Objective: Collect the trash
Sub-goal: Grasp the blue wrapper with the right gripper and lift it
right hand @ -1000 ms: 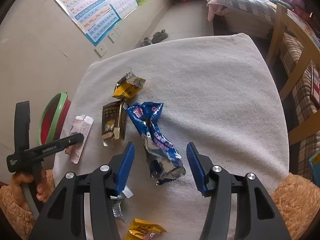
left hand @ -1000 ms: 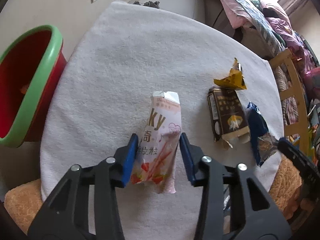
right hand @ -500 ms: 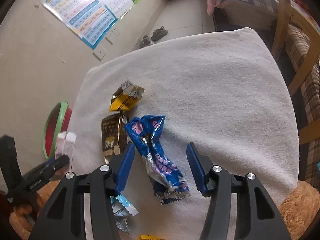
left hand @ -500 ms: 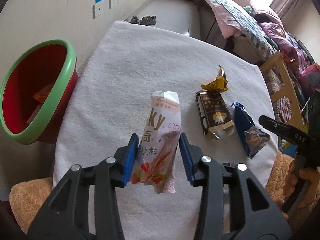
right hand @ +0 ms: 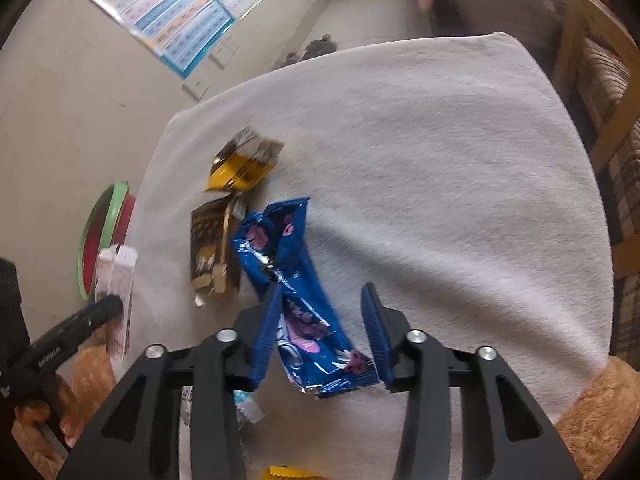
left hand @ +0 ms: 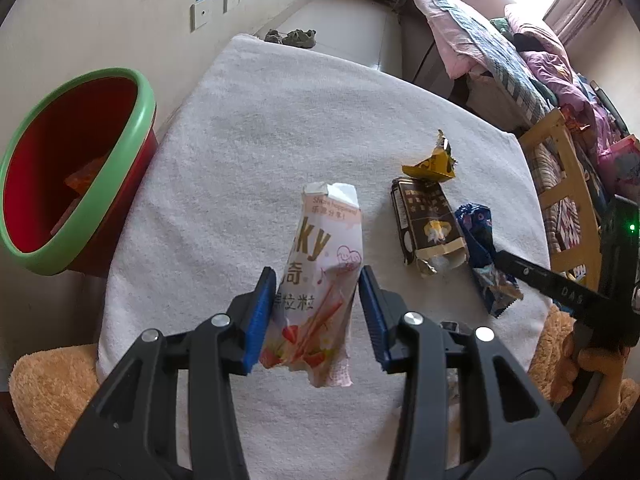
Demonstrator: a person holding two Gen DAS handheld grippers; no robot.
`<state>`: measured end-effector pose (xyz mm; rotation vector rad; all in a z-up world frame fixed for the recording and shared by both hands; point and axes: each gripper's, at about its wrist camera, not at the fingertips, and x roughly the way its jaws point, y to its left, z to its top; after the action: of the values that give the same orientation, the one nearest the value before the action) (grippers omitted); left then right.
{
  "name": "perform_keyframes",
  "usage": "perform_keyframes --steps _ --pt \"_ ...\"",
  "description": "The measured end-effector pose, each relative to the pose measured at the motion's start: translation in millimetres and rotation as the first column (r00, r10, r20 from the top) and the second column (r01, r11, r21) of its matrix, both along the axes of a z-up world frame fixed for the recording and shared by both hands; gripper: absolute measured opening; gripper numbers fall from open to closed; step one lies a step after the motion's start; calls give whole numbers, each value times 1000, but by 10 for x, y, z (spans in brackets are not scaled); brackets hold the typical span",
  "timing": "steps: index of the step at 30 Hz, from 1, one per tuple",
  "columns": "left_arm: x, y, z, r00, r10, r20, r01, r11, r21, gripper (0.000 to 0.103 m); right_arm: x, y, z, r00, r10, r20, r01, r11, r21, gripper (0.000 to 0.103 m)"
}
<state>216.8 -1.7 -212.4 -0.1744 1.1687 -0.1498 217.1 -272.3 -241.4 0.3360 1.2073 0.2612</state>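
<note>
Your left hand-held gripper pinched the pink snack wrapper between its blue pads, the wrapper standing up off the white towel that covered the desk; your right hand-held gripper was closing around the blue wrapper, its left pad against the foil while the right pad still stood a little apart from it, so the pinch was not complete; that wrapper lay on the towel with its open end pointing away from you.

Just left of the blue wrapper lay the brown carton, flattened and torn at its near end, close enough to crowd your right gripper's left finger; beyond the carton sat the yellow wrapper, crumpled and apart from both grippers.

The red bin with the green rim stood beside the desk's left edge, with some orange scraps already in it; nothing lay on the towel between the pink wrapper and that edge.

Near your right gripper's base you had a small silver-and-blue scrap and a yellow piece at the bottom edge; a tan plush blanket showed under the towel's near corners; a wooden chair and a bed stood on the right.
</note>
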Motion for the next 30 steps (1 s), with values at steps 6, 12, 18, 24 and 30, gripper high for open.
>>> perform_keyframes --steps 6,12,18,24,30 --pt "-3 3 -34 1000 0 -8 0 1000 -4 41 -38 95 -60 999 38 -26 -38 999 10 31" --pt "-7 4 -50 1000 2 -14 -2 1000 -5 43 -70 134 -112 997 56 -49 -56 998 0 32" --pt "-13 36 -52 1000 9 -13 -9 1000 -11 43 -95 148 -66 998 47 -29 -48 999 -14 20" --pt "-26 84 20 1000 26 16 -26 1000 -9 43 -157 94 178 999 -6 43 5 1000 10 16" --pt "-41 120 104 998 35 44 -35 999 -6 43 -188 112 463 994 -29 106 23 998 57 16"
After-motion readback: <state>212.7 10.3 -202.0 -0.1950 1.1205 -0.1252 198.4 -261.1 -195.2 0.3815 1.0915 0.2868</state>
